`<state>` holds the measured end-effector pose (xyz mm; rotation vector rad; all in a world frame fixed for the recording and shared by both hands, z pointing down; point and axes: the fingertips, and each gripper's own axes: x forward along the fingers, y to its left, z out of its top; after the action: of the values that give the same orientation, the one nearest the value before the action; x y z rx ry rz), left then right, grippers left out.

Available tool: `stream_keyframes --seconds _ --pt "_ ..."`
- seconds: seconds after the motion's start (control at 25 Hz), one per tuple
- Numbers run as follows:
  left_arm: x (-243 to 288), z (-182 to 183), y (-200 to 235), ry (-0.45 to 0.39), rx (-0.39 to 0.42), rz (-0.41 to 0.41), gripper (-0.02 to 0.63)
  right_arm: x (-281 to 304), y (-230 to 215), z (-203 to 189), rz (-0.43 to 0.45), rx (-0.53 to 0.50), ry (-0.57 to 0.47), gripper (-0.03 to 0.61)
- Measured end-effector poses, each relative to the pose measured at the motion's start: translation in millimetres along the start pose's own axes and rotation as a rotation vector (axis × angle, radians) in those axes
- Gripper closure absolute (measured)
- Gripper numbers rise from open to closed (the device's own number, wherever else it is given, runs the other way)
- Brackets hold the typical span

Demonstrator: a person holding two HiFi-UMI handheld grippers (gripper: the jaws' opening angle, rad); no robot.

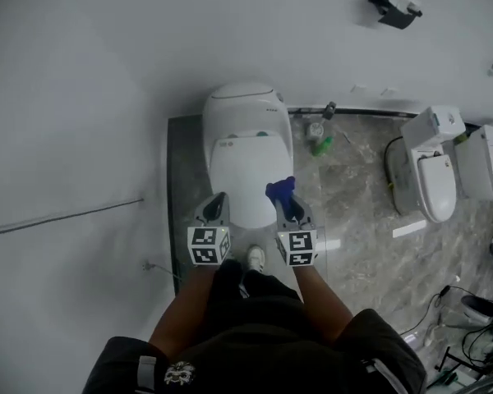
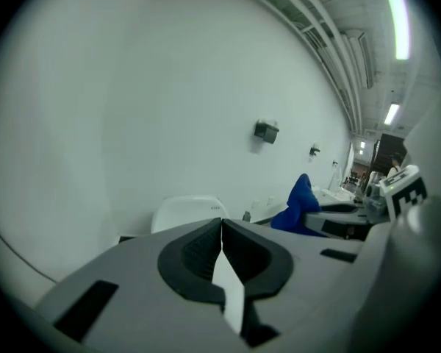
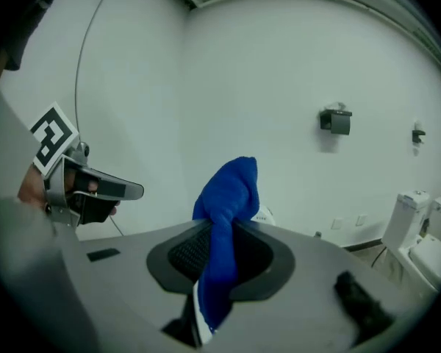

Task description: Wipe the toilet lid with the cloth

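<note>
The left gripper hangs over the near left edge of the closed white toilet lid, its jaws pressed together with nothing between them. Just to its right, the right gripper pinches the blue cloth, which bunches up past the jaw tips over the lid's right edge. The print on the toilet tank is too small to read. Further right are a green bottle and a second toilet.

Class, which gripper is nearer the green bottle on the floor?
Right. The right gripper, with the blue cloth, is below-left of the green bottle; the left gripper farther left, across the toilet lid.
</note>
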<state>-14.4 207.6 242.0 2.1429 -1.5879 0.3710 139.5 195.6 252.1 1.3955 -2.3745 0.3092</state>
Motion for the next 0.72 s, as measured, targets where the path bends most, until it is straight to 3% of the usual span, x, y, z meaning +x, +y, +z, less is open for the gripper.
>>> stream_keyframes --seconds 0.24,0.44,0.72 --pt "-45 106 -32 -0.151 0.120 -0.037 0.601 -37 12 120 0.001 -0.117 -0.128 0.515" --pt "-48 132 -35 -0.186 0.120 -0.070 0.601 -40 12 169 -0.017 -0.139 -0.225 0.515" --pt "-58 153 -45 -0.231 0.161 -0.100 0.601 -49 19 191 -0.021 -0.142 -0.296 0.515"
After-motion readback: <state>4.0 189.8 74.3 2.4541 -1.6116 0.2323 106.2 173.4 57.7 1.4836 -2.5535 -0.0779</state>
